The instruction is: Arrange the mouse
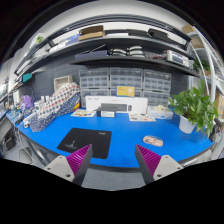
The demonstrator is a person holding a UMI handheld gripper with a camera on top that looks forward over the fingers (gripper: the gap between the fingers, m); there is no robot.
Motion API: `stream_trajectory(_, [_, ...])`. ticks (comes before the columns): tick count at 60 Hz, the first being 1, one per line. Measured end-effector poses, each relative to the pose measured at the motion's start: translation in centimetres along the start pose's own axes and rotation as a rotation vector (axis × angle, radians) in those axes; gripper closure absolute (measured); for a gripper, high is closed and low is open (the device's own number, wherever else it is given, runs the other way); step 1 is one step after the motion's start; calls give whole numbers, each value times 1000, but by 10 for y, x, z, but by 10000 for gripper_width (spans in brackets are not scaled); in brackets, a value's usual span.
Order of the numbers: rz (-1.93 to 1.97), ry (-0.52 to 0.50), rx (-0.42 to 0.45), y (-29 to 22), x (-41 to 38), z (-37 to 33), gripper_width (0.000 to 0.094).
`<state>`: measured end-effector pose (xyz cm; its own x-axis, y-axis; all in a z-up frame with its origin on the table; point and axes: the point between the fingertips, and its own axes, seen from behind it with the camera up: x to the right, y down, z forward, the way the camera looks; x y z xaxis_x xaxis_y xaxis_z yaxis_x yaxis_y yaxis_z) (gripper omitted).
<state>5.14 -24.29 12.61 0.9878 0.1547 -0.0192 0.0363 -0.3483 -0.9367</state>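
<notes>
A black mouse pad (85, 140) lies on the blue table (120, 135), just beyond my left finger. A small pale, flat object (153, 141), possibly the mouse, lies on the blue surface just beyond my right finger. My gripper (113, 160) is open and empty, held back from the table's near edge, with the magenta pads (80, 157) wide apart. Nothing stands between the fingers.
A potted plant (195, 106) stands at the table's right end. A white box (110, 103) and small items (140, 117) sit along the back. Shelves with bins (120, 80) rise behind. Clutter (50, 103) crowds the left end.
</notes>
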Motion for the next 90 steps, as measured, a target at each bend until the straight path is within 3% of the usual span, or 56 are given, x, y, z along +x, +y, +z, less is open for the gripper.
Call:
stream_trajectory(25, [-3,123,-145,80,122,34,69])
stream_trajectory(38, [14,189,-181,82,194,94,72])
stream_trajectory(66, [57,133,-258,60,255,230,88])
stream_trajectory(72, [83,141,-265,55,262,248,134])
stream_trajectory(74, [93,131,-269,54,262,254,224])
stream_trajectory(75, [92,131,-269,52,265,256,205])
stream_trajectory(79, [87,142,-274,50,271,261,447])
stream_trajectory(86, [99,146,-274,50,271,262,466])
stream_trajectory(90, [109,150,-268,50,270,263,526])
